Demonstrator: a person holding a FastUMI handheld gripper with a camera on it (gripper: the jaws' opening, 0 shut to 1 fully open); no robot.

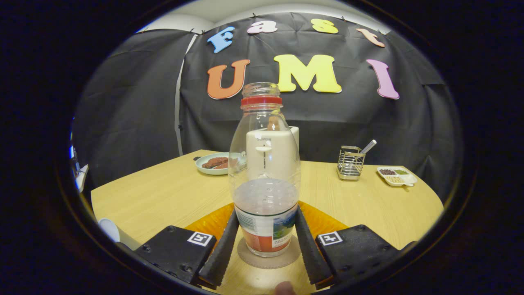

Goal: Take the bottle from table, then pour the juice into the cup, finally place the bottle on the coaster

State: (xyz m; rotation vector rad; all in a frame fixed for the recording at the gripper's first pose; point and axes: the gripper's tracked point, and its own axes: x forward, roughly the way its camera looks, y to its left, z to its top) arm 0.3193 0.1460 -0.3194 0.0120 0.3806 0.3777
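Centrally, in the lower middle of the frame, a clear juice bottle with a red neck ring and no cap stands upright on a round coaster, its lower part holding reddish juice. The gripper has a finger on each side of the bottle's labelled base; both look to be touching it, so the claw seems closed on the bottle, though how firmly cannot be told. An orange mat lies under and behind the coaster on the wooden table. Behind the bottle stands a white toaster; a plate of food sits at middle left, a wire utensil holder and a divided snack tray at middle right. Judging by this, the bottle is already seated, so releasing well means spreading the fingers evenly, then backing straight away without nudging it.
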